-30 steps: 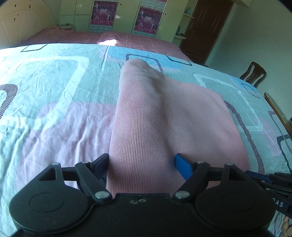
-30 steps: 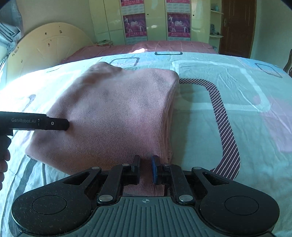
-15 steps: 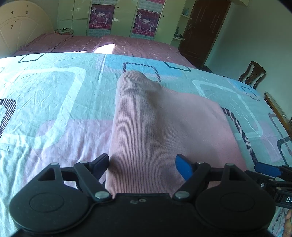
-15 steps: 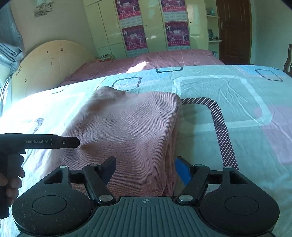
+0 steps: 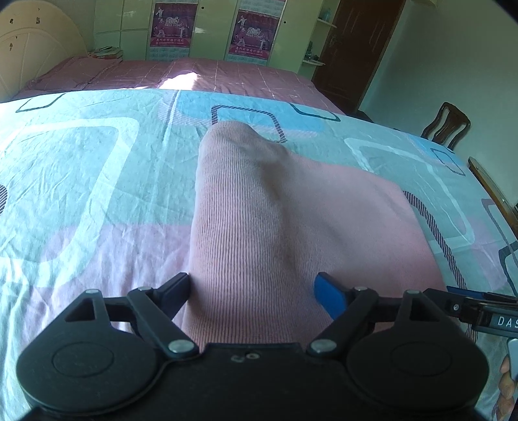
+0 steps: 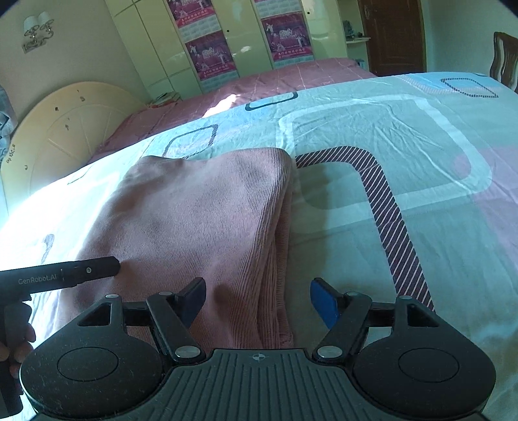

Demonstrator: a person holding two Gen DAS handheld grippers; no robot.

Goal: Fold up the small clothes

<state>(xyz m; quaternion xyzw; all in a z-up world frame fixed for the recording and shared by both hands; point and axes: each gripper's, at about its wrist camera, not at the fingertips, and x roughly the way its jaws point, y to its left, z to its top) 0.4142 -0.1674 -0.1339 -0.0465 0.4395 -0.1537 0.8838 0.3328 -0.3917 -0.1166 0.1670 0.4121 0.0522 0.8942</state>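
A folded pink ribbed garment (image 5: 291, 226) lies flat on the patterned bedsheet (image 5: 81, 181); it also shows in the right wrist view (image 6: 194, 220), with stacked layers along its right edge. My left gripper (image 5: 255, 291) is open over the garment's near left edge, holding nothing. My right gripper (image 6: 259, 298) is open above the garment's near right corner, holding nothing. The left gripper's body shows at the left of the right wrist view (image 6: 64, 275).
The sheet (image 6: 404, 168) spreads wide around the garment. A maroon-covered bed (image 5: 194, 74) and wardrobes with posters (image 5: 174, 29) lie beyond. A wooden chair (image 5: 446, 126) and a dark door (image 5: 359, 48) stand at the right. A cream headboard (image 6: 64, 129) stands at the left.
My right gripper was shut on the garment's near edge, then opened, let it go and rose. My left gripper stayed open and drew back slightly.
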